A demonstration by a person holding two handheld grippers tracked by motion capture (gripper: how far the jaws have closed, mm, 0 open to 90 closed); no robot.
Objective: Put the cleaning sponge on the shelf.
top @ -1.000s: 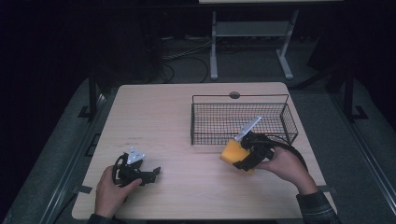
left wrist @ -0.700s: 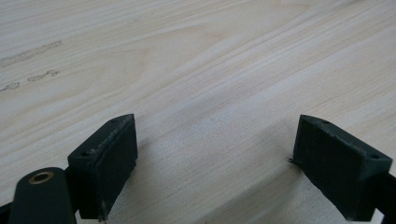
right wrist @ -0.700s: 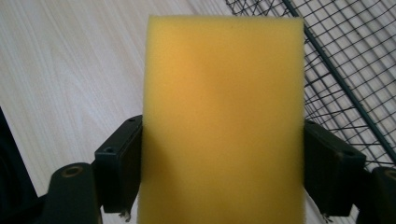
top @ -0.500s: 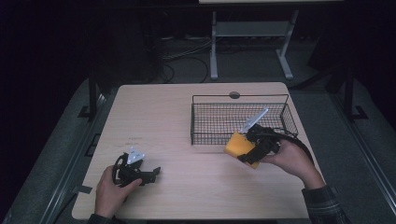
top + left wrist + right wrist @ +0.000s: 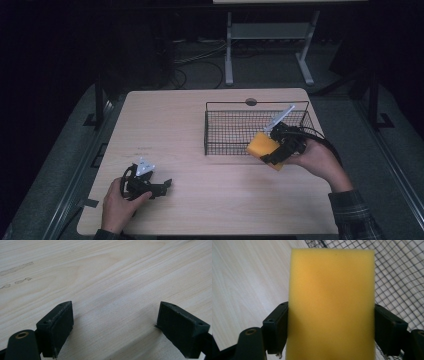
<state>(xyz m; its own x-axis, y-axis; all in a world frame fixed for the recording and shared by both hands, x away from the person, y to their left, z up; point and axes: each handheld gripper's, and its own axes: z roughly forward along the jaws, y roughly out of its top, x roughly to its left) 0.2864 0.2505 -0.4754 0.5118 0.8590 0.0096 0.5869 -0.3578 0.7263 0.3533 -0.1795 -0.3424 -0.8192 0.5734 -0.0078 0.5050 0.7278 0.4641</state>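
While left gripper (image 5: pixel 167 183) gapes over bare table (image 5: pixel 200 210), right gripper (image 5: pixel 266 156) clamps sponge (image 5: pixel 261 145) at basket (image 5: pixel 215 150) front edge.

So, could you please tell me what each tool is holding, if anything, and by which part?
The right tool clamps the yellow rectangular foam sponge across its two long sides, near one end. The left tool holds nothing.

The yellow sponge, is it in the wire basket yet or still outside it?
Outside. The right gripper holds the yellow sponge at the near wall of the wire basket, above the table, not yet over the rim.
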